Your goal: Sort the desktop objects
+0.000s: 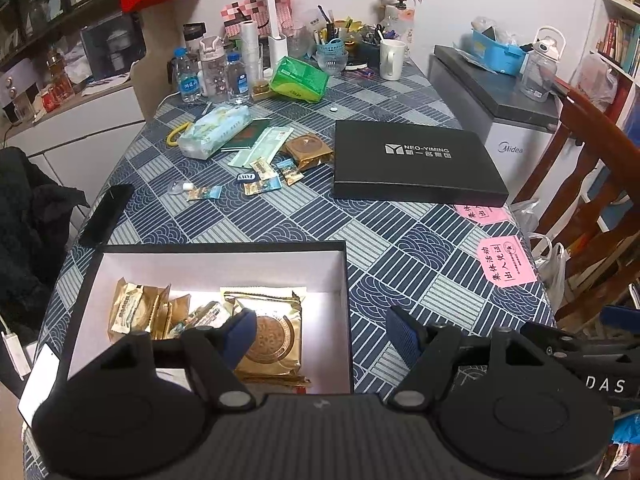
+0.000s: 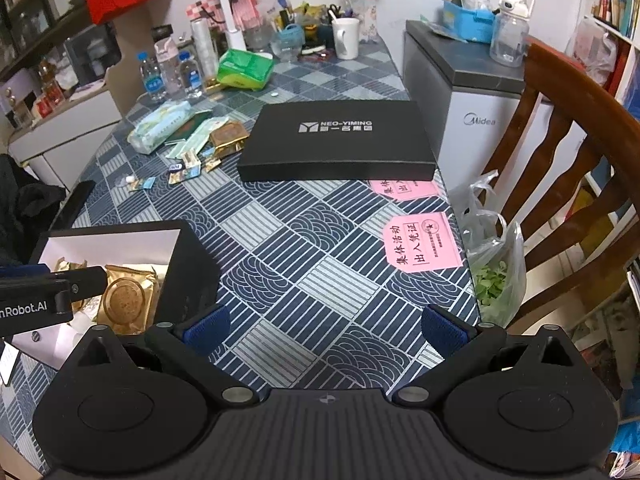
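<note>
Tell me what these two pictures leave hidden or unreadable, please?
- Near part of the open box: in the left wrist view the left gripper covers it; in the right wrist view its black wall does.
- Pink slip by the black lid: the lid hides its far part in both views.
- Small sweet wrappers: print too small to read.
- Bag of greens: the table edge cuts it off in the right wrist view.

both wrist views face across the table (image 1: 360,216), sharing it.
</note>
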`<state>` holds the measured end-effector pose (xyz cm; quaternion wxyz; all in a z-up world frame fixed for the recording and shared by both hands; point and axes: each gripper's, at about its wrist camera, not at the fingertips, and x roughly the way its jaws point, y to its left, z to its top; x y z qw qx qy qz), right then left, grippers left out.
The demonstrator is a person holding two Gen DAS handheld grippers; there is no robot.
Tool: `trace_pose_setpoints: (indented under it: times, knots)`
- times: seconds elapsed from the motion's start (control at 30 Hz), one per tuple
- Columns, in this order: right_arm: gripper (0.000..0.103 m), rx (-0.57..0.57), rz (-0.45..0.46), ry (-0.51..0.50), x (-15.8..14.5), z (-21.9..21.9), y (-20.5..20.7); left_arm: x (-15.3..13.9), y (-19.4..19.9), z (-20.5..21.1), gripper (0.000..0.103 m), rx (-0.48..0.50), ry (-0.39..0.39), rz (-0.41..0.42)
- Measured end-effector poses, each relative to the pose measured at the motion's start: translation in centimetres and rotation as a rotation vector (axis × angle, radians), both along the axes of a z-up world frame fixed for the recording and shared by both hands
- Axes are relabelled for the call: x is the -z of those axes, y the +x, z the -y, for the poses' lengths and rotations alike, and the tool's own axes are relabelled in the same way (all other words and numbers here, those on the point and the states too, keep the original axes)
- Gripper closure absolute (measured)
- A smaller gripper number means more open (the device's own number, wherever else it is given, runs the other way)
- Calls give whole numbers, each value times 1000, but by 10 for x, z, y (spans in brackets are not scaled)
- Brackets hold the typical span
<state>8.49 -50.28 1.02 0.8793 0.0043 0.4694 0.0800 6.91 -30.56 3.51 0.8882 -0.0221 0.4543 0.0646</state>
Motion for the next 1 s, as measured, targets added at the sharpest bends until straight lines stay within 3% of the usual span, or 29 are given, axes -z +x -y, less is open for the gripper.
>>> trace_pose_setpoints:
  times: [1.0]
  knots:
    - [0,5,-26,29,7,7,0,5,-2,6,18,8,19,-27]
